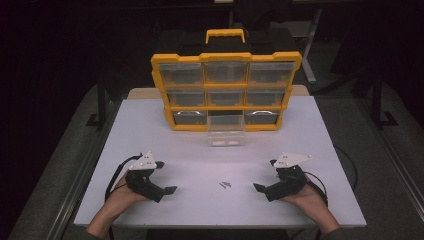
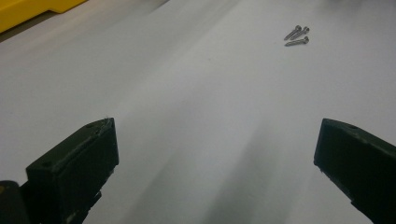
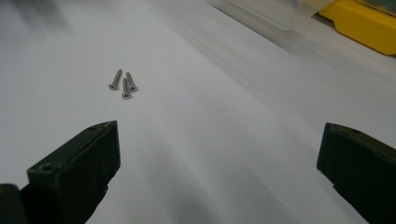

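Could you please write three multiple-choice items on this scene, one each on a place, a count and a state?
1. Where do the screws lie?
A. In the pulled-out drawer
B. On the table between the two grippers
C. On top of the organizer

2. How many screws are there?
A. Three
B. Five
C. One

3. How does the bottom middle drawer of the yellow organizer stand?
A. Pushed in flush
B. Taken out and lying flat on the table
C. Pulled out toward the person

Key:
1. B: they rest on the white table, with the left gripper and right gripper on either side.
2. A: both gripper views show three.
3. C: it juts forward from its row.
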Motion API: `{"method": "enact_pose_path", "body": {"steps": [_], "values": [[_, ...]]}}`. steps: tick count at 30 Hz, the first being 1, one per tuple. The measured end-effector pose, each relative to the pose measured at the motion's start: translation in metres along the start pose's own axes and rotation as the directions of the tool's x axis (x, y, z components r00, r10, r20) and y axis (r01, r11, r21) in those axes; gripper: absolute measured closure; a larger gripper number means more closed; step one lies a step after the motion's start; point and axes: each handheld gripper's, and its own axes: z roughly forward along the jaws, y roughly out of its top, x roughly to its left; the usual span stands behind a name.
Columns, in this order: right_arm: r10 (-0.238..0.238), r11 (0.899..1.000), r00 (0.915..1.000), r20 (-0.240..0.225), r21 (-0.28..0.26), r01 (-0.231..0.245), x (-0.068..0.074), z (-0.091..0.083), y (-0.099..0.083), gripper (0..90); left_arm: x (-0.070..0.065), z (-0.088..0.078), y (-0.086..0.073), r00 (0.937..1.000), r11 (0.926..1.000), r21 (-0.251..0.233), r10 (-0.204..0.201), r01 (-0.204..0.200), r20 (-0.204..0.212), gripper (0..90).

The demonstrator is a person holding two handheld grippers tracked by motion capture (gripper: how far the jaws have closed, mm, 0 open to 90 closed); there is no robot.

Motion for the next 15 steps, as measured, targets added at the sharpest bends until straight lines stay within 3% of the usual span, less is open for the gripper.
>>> {"method": "enact_pose_path", "body": {"steps": [15], "values": [[0.0, 1.0, 0.9999, -0.013, 0.008, 0.0, -0.0012, 0.0006, 0.0096, 0.0, -0.0016, -0.0003, -0.0015, 1.0, 0.9998, 0.02, -0.008, 0.008, 0.002, 0.0]]}}
